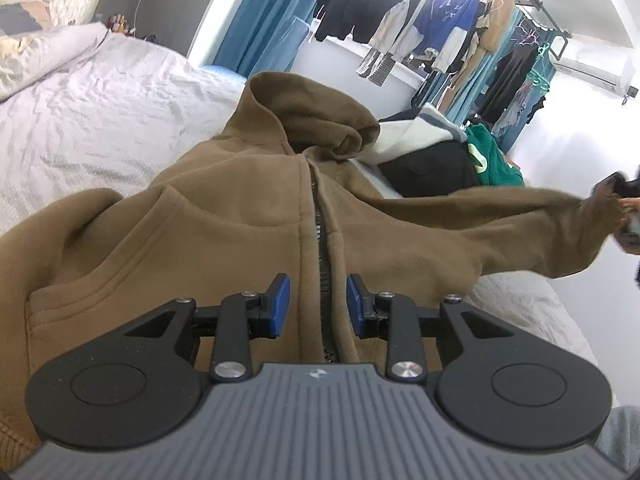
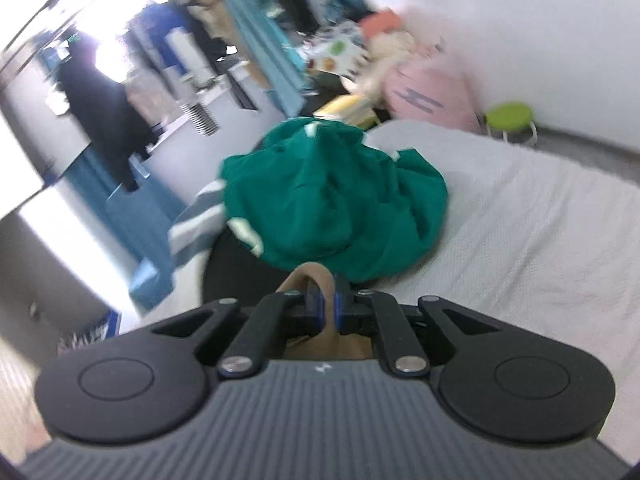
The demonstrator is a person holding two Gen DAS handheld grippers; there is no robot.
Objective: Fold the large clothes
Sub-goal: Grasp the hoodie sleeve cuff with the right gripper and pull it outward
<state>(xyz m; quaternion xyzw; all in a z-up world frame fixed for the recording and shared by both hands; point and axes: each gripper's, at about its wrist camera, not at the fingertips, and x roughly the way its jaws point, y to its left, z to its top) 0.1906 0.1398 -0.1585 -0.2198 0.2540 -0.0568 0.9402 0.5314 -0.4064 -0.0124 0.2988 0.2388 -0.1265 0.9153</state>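
Left wrist view: left gripper hung unclenched, jaws apart over the zipper of the brown hoodie spread on the bed, sleeve stretched toward 3 o'clock. Right wrist view: right gripper was clenched on brown hoodie fabric, green garment heaped at 12 o'clock.

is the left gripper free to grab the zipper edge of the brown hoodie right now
Probably yes. The left gripper hangs over the brown hoodie with its jaws apart and empty, the zipper lying directly between and ahead of them. Nothing covers that edge. The right gripper is off to the side, shut on the sleeve.
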